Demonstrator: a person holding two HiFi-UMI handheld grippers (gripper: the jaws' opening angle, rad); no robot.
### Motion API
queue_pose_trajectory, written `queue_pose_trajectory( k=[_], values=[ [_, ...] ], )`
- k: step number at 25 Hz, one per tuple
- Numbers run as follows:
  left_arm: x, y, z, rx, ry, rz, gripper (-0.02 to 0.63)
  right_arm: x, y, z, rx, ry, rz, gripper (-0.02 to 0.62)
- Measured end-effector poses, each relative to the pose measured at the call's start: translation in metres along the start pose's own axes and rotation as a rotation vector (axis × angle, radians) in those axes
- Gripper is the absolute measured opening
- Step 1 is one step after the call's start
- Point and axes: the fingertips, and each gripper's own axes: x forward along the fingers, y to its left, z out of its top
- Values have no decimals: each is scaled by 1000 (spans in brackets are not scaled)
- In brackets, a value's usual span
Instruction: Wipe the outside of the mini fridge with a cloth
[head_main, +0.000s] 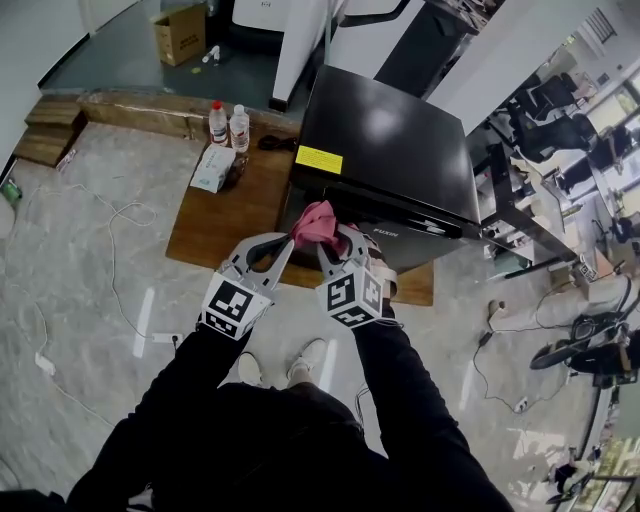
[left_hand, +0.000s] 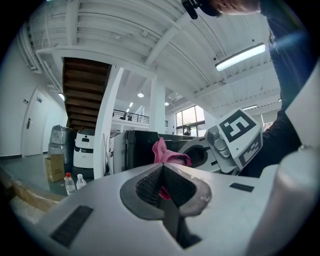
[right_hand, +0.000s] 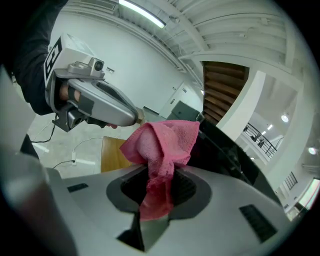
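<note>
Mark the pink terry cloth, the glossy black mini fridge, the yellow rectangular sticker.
pink terry cloth (right_hand: 162, 142): right gripper view, bunched upper fold.
glossy black mini fridge (head_main: 390, 150): head view, top panel.
yellow rectangular sticker (head_main: 319, 159): head view, its centre.

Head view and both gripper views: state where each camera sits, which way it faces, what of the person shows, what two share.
Head view: on the person's head, facing steeply down at the mini fridge; sleeves, left gripper and right gripper show.
Left gripper view: on the left gripper, looking along its jaws toward the fridge; right gripper and a sleeve show.
Right gripper view: on the right gripper, looking past the fridge's edge; left gripper shows.
Shared: all show the pink cloth.
</note>
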Motion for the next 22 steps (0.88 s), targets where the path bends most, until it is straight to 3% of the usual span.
queue_pose_trajectory(
  k=[7, 14, 22],
  values=[
    [12, 5, -58, -12, 58, -1, 6, 33, 35, -40, -3, 58, 59, 100],
    [23, 12, -131, -69, 133, 16, 6, 79, 85, -91, 36, 138, 180, 100],
    [33, 19, -215, -103, 274, 64, 6, 124, 137, -153, 78, 269, 286, 100]
  ],
)
